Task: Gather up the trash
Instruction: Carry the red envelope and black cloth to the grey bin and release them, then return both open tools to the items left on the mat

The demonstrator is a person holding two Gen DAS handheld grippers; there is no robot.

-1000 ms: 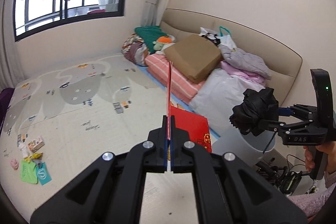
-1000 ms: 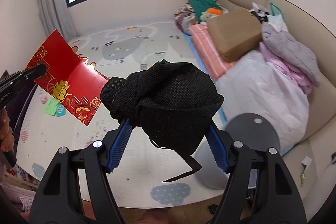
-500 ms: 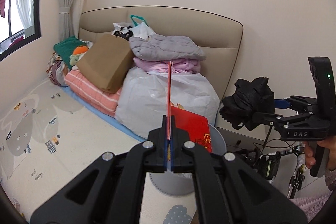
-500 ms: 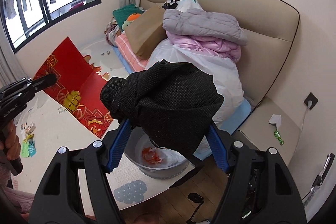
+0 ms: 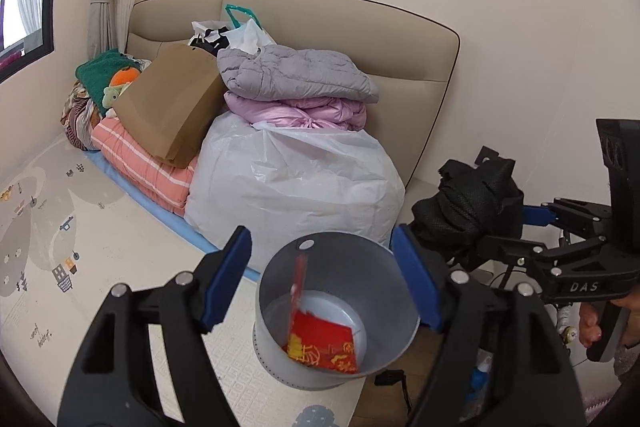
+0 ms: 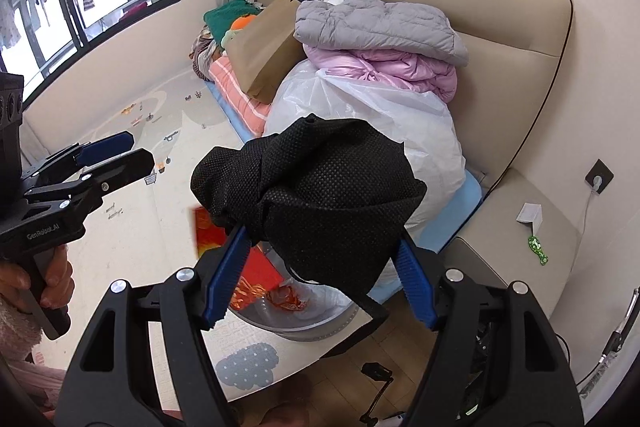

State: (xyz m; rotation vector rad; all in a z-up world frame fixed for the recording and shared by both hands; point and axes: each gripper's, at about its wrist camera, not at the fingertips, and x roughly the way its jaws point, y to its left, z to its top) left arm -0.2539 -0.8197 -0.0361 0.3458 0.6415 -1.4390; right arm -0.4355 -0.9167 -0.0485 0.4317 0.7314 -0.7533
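From the left wrist, the left gripper stands wide open and empty above the grey bin. A red card lies inside the bin, so that piece looks dealt with. To the right, the right gripper grips a black cloth bundle, not yet over the bin.

From the right wrist, the right gripper has its jaws partly closed around the black cloth bundle, which hides most of the bin. Only this view shows orange scraps in the bin. Dropping the bundle seems the step left.
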